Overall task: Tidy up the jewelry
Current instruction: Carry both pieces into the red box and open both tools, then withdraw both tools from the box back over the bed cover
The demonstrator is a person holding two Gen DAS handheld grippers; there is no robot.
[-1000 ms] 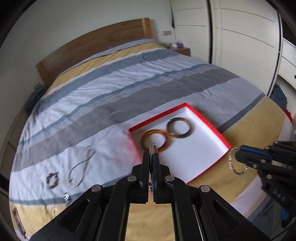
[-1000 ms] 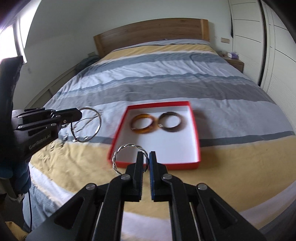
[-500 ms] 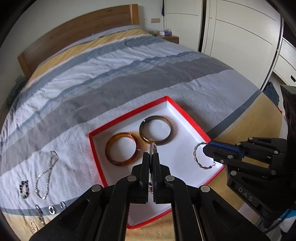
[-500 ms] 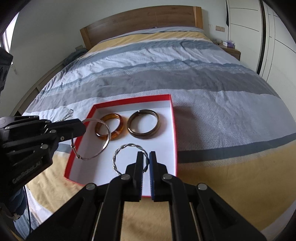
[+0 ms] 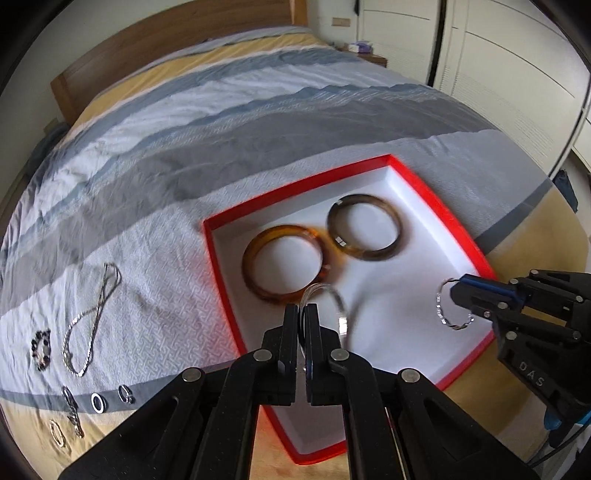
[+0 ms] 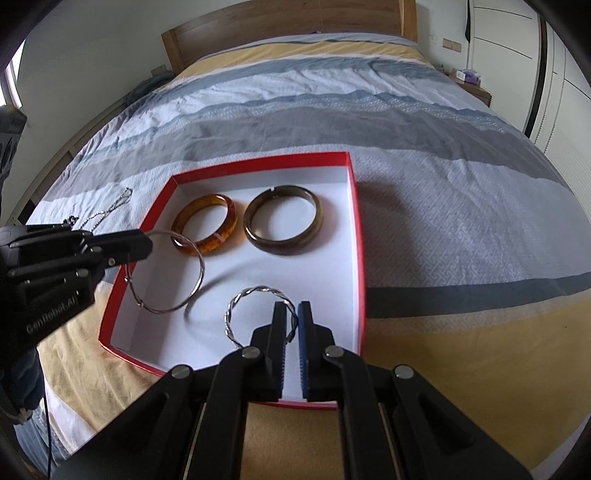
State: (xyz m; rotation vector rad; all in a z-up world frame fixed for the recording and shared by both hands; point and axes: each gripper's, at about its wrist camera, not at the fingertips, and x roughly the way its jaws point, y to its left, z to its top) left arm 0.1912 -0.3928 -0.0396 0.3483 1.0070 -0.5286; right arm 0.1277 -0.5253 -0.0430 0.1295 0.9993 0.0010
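Observation:
A red box (image 5: 436, 201) (image 6: 354, 236) with a white inside lies on the bed. In it lie an amber bangle (image 5: 291, 291) (image 6: 225, 232) and a dark brown bangle (image 5: 395, 240) (image 6: 284, 247), side by side. My left gripper (image 5: 303, 312) (image 6: 146, 243) is shut on a thin silver hoop bangle (image 5: 341, 317) (image 6: 192, 291) and holds it over the box's left part. My right gripper (image 6: 291, 310) (image 5: 456, 291) is shut on a twisted silver bangle (image 6: 236, 314) (image 5: 448, 325) over the box's near right part.
On the striped bedspread left of the box lie a silver chain necklace (image 5: 92, 314) (image 6: 114, 206), a dark beaded bracelet (image 5: 40, 349) and several small rings (image 5: 98, 400). A wooden headboard (image 6: 288, 33) stands at the far end. White wardrobe doors (image 5: 498, 74) stand at the right.
Both grippers have moved forward and down over the red box with their bangles. The box looks larger and nearer in both views. Both grips are unchanged.

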